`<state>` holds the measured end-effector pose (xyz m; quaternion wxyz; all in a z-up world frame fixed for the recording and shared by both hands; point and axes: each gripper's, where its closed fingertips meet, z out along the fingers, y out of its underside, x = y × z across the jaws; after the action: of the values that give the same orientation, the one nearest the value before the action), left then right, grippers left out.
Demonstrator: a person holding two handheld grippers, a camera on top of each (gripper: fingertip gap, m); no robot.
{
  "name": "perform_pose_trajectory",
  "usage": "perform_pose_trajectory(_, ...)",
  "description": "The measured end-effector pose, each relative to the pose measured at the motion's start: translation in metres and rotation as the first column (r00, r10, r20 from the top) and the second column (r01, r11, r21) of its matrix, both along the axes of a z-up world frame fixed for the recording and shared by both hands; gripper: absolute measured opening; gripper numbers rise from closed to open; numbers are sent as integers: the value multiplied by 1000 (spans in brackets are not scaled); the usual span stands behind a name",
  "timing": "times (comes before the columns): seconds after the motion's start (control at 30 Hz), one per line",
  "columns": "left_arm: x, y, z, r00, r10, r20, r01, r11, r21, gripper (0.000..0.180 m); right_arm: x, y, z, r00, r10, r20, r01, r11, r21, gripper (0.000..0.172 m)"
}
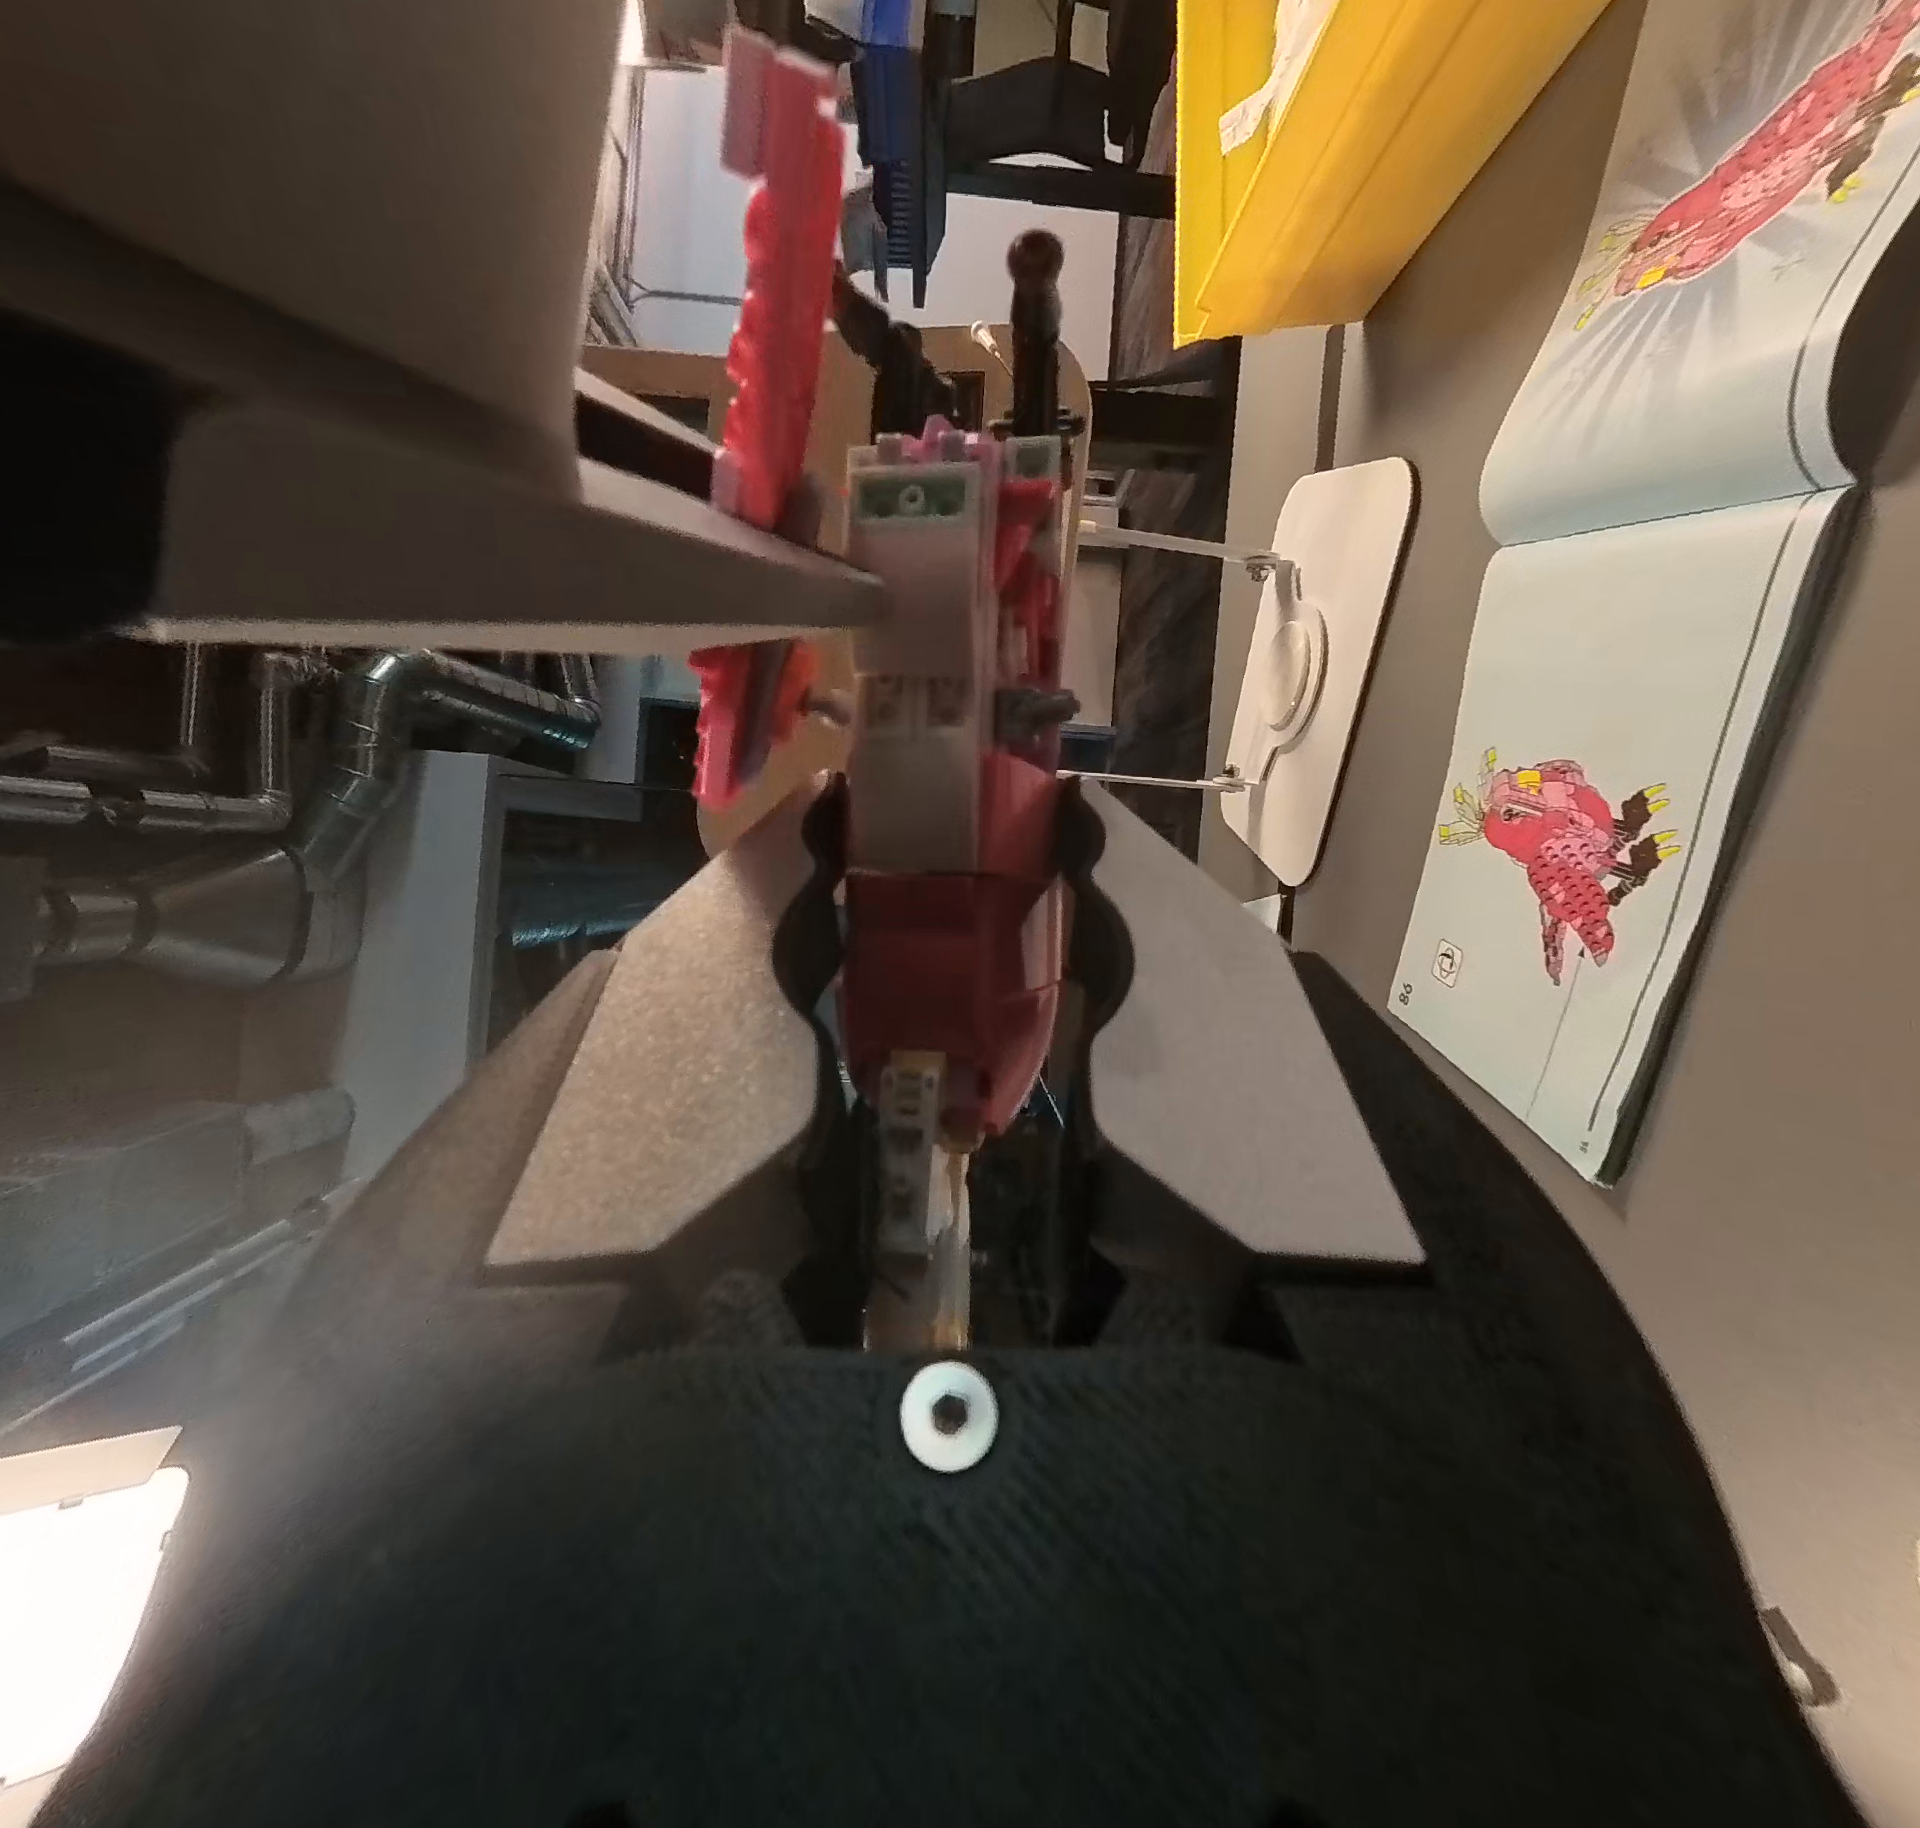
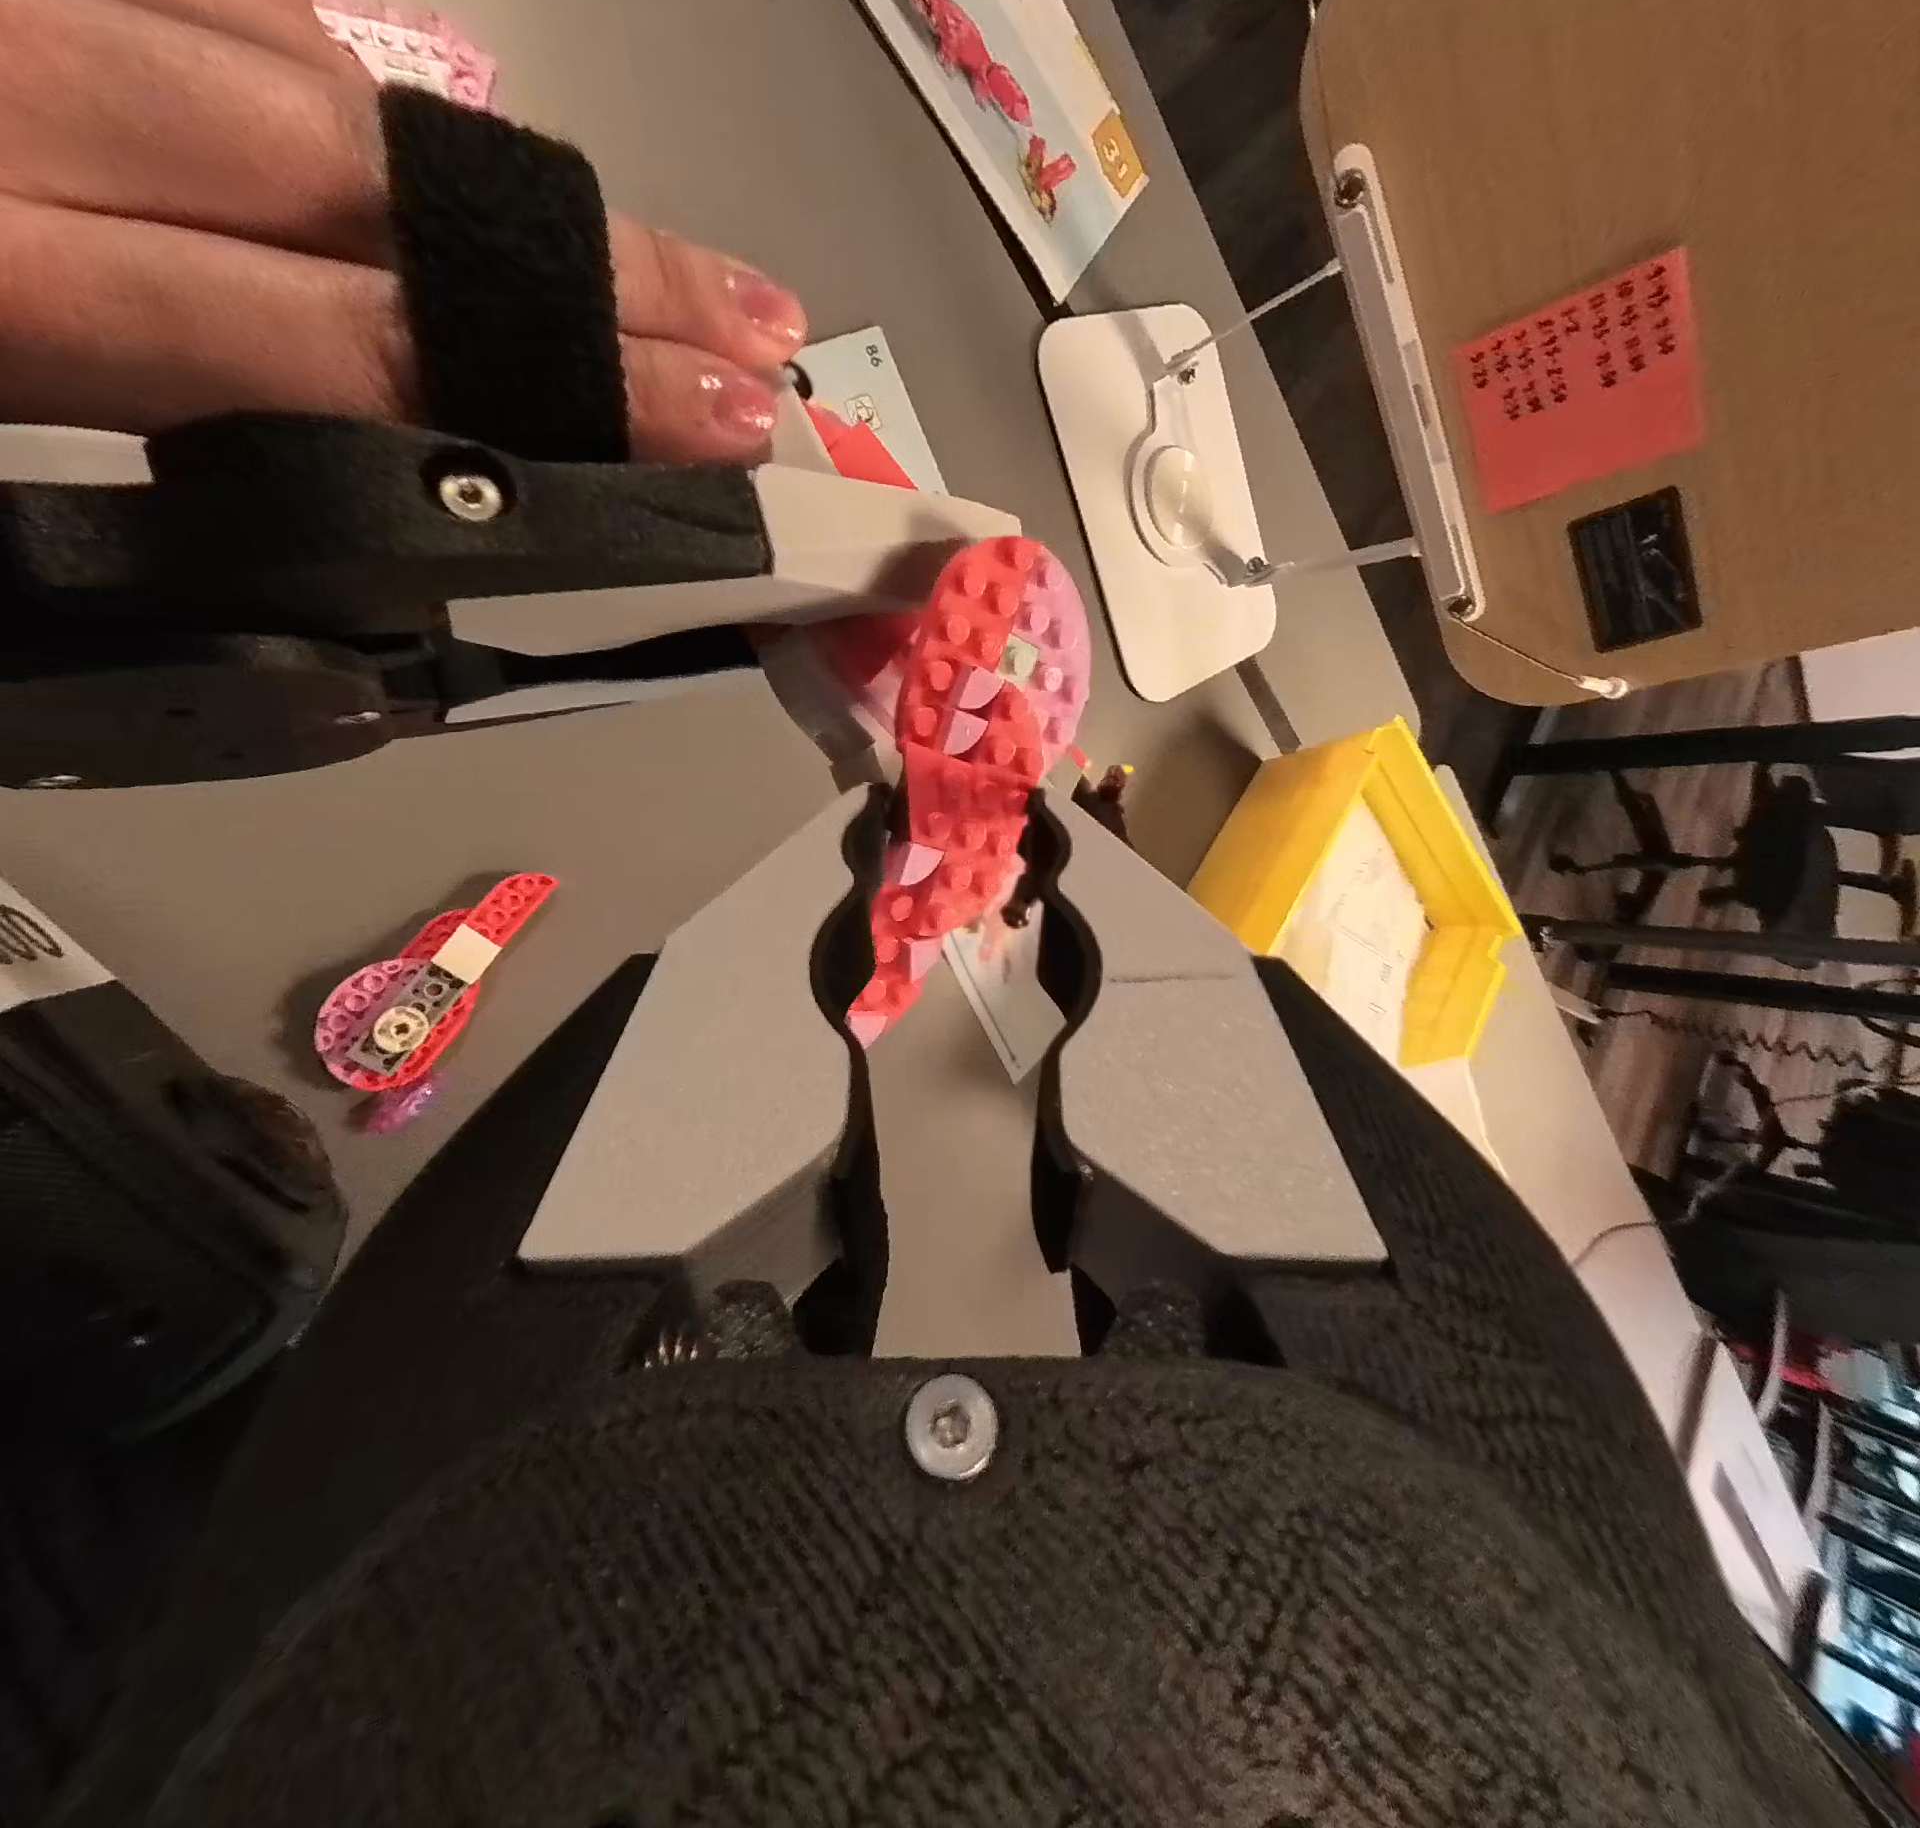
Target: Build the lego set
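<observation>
The left gripper (image 1: 961,843) pinches the dark red and grey brick body (image 1: 951,905) between both pads, so it stays steady and raised off the table. The right gripper (image 2: 956,843) clamps one red and pink studded wing (image 2: 971,739) across its narrow middle; the wing's broad end projects beyond the fingertips and lies against the left gripper's fingers (image 2: 831,552), apparently lined up with the body.

Count: two grippers, one body, one held wing. A second wing (image 2: 416,989) lies flat on the table, left of the right gripper's fingers. One yellow bin (image 2: 1382,864) sits right of them. One open instruction booklet (image 1: 1621,791) lies right of the left gripper's fingers.
</observation>
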<state>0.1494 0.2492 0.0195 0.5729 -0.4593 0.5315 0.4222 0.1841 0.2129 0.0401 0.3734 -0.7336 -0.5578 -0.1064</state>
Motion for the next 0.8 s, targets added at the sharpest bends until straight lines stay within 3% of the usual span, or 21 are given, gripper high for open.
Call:
perform_pose_trajectory(0.5,2,1,-3,1000,-4,0,4,1000,-13,40,1,3,3,994,38,102,-49,993,104,26)
perform_pose_trajectory(0.6,2,1,-3,1000,-4,0,4,1000,-13,40,0,1,1,987,79,138,-95,989,114,19)
perform_pose_trajectory(0.8,6,-4,1,999,-29,13,29,1000,-3,40,3,4,5,937,117,329,-203,949,241,11)
